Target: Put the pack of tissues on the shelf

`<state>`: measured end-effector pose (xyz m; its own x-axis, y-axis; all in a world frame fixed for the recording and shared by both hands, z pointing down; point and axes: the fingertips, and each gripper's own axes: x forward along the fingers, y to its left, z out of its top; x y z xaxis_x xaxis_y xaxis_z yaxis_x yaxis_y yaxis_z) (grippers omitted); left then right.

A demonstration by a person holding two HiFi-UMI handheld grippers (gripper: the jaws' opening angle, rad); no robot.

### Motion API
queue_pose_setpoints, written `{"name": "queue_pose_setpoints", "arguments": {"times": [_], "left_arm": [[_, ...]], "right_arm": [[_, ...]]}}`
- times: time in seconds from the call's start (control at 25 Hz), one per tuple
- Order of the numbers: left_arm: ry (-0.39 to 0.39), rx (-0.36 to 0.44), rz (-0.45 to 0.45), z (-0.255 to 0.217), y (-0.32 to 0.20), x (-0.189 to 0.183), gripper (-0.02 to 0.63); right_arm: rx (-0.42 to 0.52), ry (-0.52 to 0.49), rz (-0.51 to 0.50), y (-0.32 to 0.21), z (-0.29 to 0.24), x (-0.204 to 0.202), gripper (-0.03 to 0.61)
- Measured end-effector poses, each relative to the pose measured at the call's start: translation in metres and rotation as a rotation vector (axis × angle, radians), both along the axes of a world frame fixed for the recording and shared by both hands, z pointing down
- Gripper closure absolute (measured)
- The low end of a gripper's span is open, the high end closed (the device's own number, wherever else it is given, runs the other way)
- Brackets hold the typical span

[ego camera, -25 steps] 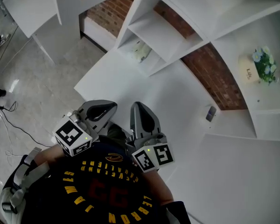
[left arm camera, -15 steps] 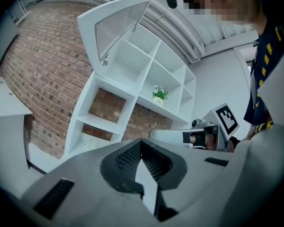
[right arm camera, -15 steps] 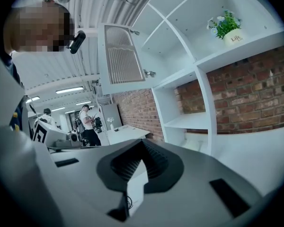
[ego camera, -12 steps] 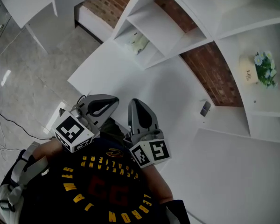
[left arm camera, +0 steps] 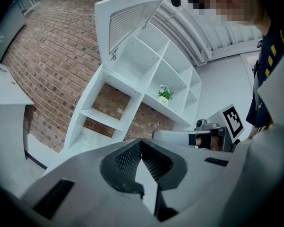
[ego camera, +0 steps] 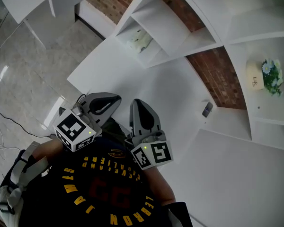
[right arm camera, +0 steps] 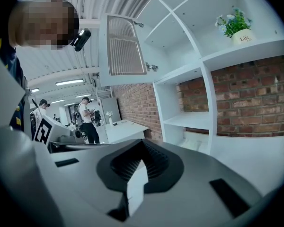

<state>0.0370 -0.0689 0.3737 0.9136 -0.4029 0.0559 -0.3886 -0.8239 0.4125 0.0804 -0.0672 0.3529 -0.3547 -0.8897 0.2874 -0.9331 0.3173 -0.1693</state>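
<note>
A: Jaws, status?

B: Both pairs pressed together, nothing btwn them. My left gripper (ego camera: 116,100) and right gripper (ego camera: 137,104) hang side by side over the near edge of the plain white tabletop (ego camera: 151,84).

A: And the pack?

B: The pale, soft-wrapped pack of tissues (ego camera: 138,40) lies in the lowest left compartment (ego camera: 150,56) of the white open shelf unit (ego camera: 166,22), at the table's far end, well apart from both tips. Looks to me like it's on a shelf already. Maybe it needs a diff. level, can't say.

A: Which way from the jaws?

B: Far and ahead. The left gripper aims off to the right, so the pack sits left of its line. The right gripper aims nearly straight at the far end, w/ the pack a bit right of its line. Reach is approx. equal, but the right one is better lined up imo.

A: Long axis?

B: Too small to call.
</note>
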Motion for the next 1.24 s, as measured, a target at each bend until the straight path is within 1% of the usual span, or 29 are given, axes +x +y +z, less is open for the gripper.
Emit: {"name": "queue_pose_setpoints", "arguments": {"times": [0.32, 0.92, 1.24], "left_arm": [[0.000, -0.022, 0.002, 0.007, -0.007, 0.001, 0.611], [-0.010, -0.040, -0.001, 0.013, -0.010, 0.003, 0.611], [-0.019, -0.056, 0.006, 0.019, -0.007, 0.010, 0.611]], "right_arm": [[0.018, 0.017, -0.047, -0.004, -0.001, -0.009, 0.586], [0.000, -0.001, -0.040, -0.006, 0.006, -0.005, 0.586], [-0.008, -0.010, -0.034, -0.004, 0.009, 0.002, 0.586]]}}
